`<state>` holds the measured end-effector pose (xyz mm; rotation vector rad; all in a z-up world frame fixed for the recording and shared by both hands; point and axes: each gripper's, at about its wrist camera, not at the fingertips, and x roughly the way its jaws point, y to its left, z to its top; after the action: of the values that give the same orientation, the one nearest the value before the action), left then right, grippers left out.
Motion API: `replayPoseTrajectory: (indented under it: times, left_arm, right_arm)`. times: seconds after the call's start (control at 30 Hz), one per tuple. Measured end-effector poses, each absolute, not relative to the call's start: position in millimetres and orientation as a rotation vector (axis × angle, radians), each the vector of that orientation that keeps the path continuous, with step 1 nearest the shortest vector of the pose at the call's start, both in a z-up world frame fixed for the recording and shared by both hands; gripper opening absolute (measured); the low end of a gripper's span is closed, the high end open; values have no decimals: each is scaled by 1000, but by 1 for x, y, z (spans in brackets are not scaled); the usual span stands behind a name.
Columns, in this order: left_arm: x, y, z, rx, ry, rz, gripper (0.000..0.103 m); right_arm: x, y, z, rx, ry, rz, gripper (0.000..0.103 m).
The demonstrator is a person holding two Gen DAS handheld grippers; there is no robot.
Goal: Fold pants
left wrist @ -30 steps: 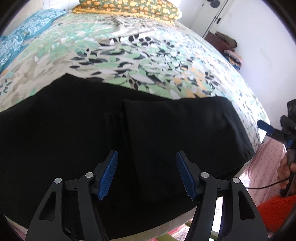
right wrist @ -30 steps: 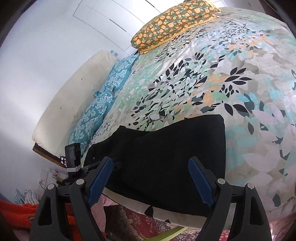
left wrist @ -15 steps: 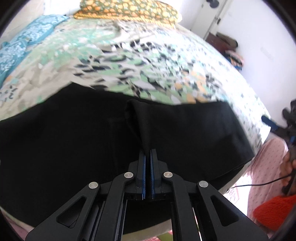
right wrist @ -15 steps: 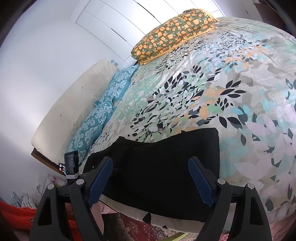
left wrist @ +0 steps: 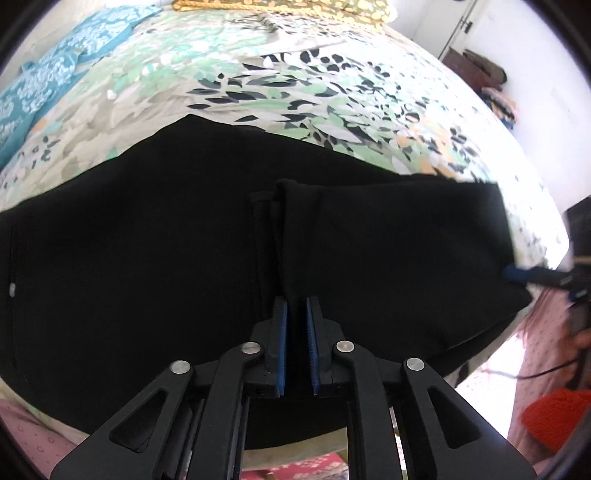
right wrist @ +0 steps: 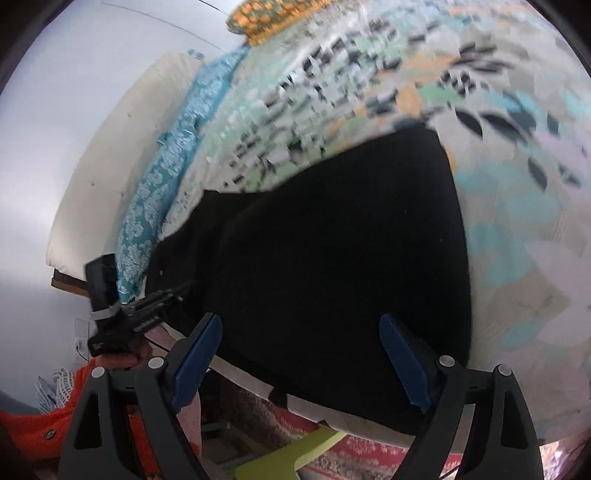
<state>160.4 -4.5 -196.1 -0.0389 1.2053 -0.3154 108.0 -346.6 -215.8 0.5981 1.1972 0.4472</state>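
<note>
the left gripper (left wrist: 296, 345) pinches a fold of the black pants (left wrist: 147, 258) on the bed (left wrist: 332, 92) while the right gripper (right wrist: 301, 360) hovers with fingers spread.

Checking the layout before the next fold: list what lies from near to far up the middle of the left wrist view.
Left gripper shut on the fold, black fabric pants, leaf-patterned floral bedspread, orange-and-green patterned pillow.
</note>
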Motion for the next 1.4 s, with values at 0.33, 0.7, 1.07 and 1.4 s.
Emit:
replayPoseTrajectory:
  times: [0.33, 0.7, 1.07, 1.4]
  left_arm:
    - [164, 13, -142, -176, 937, -233, 71]
    - [179, -38, -213, 38, 1058, -326, 75]
    - [181, -21, -217, 5, 1084, -284, 85]
    - [181, -18, -216, -2, 1117, -274, 85]
  right_arm:
    - [107, -349, -216, 608, 1193, 475, 94]
    - [130, -371, -152, 557, 1002, 445, 94]
    - [180, -397, -202, 734, 1129, 335, 92]
    - [95, -381, -232, 861, 1318, 416, 89]
